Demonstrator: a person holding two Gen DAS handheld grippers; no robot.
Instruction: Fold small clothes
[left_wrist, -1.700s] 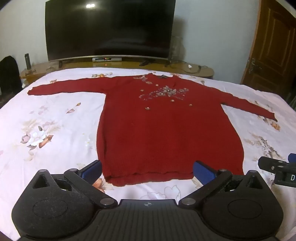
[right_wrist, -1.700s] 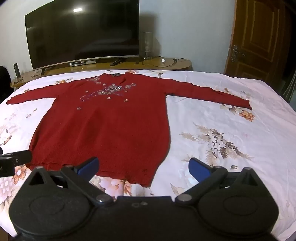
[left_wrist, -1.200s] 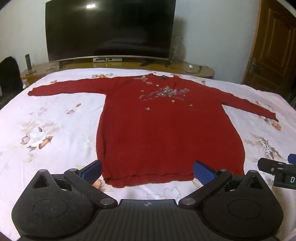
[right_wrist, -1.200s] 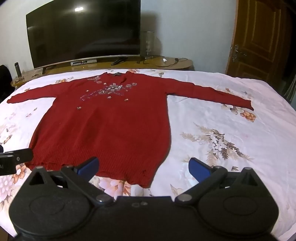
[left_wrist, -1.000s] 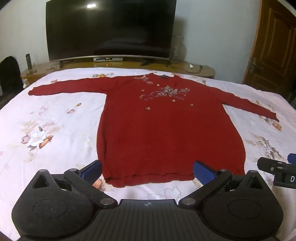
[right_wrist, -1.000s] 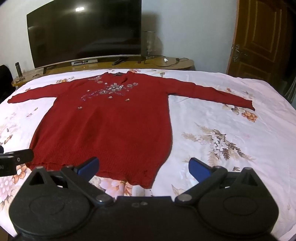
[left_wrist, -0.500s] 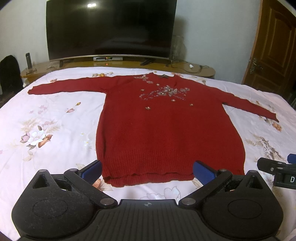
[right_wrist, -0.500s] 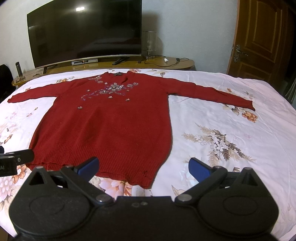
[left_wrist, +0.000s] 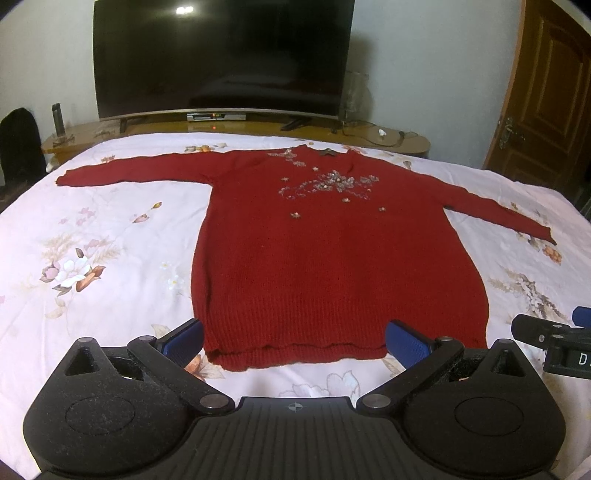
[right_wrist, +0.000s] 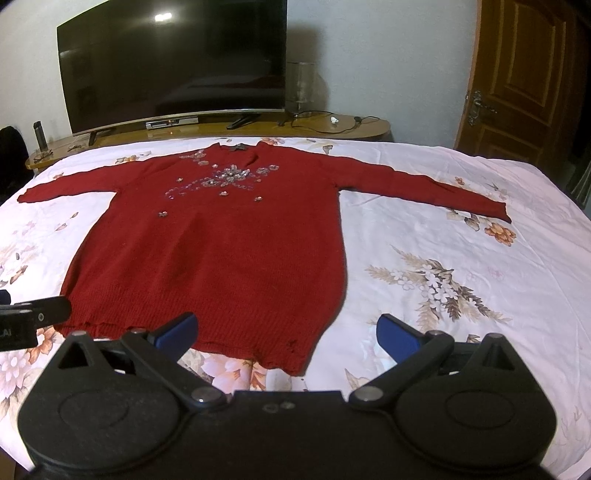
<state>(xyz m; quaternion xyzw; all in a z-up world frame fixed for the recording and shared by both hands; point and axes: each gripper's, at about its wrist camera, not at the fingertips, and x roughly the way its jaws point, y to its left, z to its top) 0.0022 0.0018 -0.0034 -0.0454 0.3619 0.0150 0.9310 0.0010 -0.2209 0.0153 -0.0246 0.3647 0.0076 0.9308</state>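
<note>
Tongs first, nearest to us: our left tongs (left_wrist: 293, 338) sit spread wide with nothing between the blue pads, low over the near edge of the bed (left_wrist: 92, 266), their gap framing the sweater's hem. Our right tongs (right_wrist: 286, 332) are spread just as wide and also carry nothing; their left pad overlaps the hem in view, the right pad is over bare sheet. Whether any pad touches fabric, we cannot tell. Each camera catches the other tool at the frame edge, so we note the two are side by side along the foot of the bed.

Beyond the pads, the red sweater (left_wrist: 332, 258) lies flat and face up on the floral bedsheet, hem toward us, neck away. We see no fold in it. Both sleeves are stretched outward to either side. A cluster of beaded flower trim (left_wrist: 328, 184) sits on the chest below the neckline.

Past the far edge of the bed, a low wooden TV stand (right_wrist: 325, 127) runs along the wall, with a large dark television (left_wrist: 221, 55) on it. A brown wooden door (right_wrist: 524, 77) stands at far right.
</note>
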